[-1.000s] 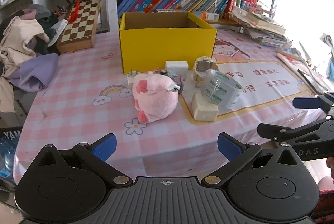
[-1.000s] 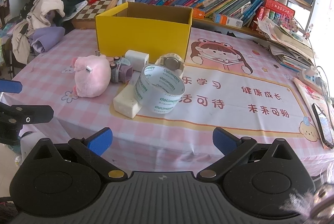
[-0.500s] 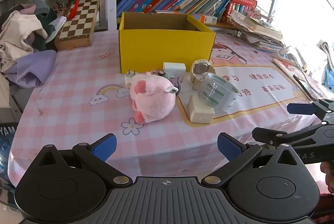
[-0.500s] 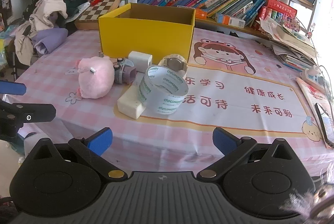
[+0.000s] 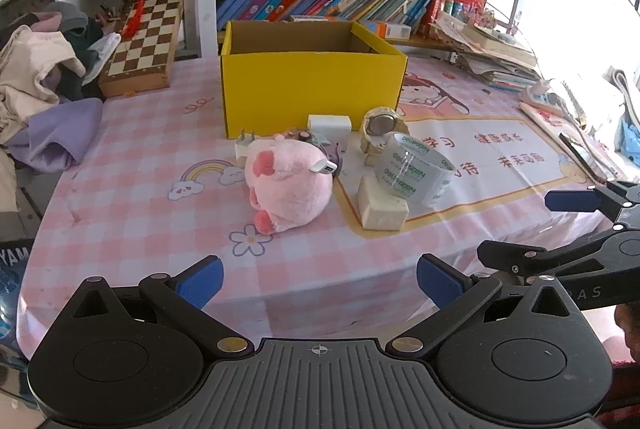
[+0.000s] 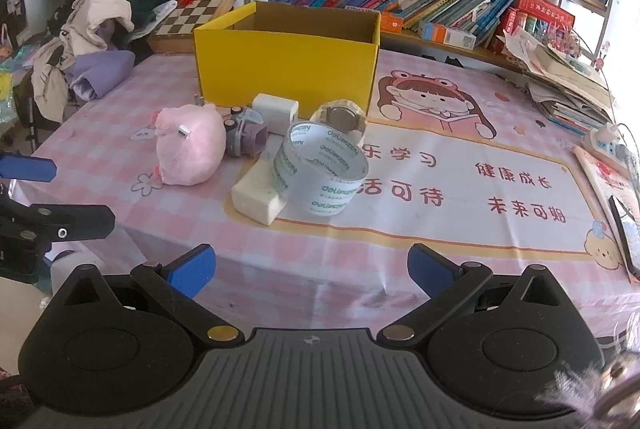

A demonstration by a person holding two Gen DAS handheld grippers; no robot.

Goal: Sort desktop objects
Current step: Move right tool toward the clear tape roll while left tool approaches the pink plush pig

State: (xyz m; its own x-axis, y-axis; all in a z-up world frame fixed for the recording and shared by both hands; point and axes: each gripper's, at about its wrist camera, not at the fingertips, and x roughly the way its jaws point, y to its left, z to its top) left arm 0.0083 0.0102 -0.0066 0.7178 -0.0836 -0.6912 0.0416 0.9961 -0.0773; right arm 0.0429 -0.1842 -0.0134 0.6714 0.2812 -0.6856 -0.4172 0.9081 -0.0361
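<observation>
Clutter bunched at twelve o'clock before the yellow box (image 5: pixel 312 91), presumably its bin: pink plush (image 5: pixel 288 185), tape roll (image 5: pixel 414 171) propped on a white block (image 5: pixel 380 209). Left claw (image 5: pixel 318 277) wide, empty at the bench (image 5: pixel 120 189) edge; right claw (image 6: pixel 310 267) likewise.

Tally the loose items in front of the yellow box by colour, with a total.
Pink: 1, plush toy
White or cream: 4, charger block, small plug, watch, soap-like block
Clear: 1, tape roll
Purple-grey: 1, small gadget
Total: 7
</observation>
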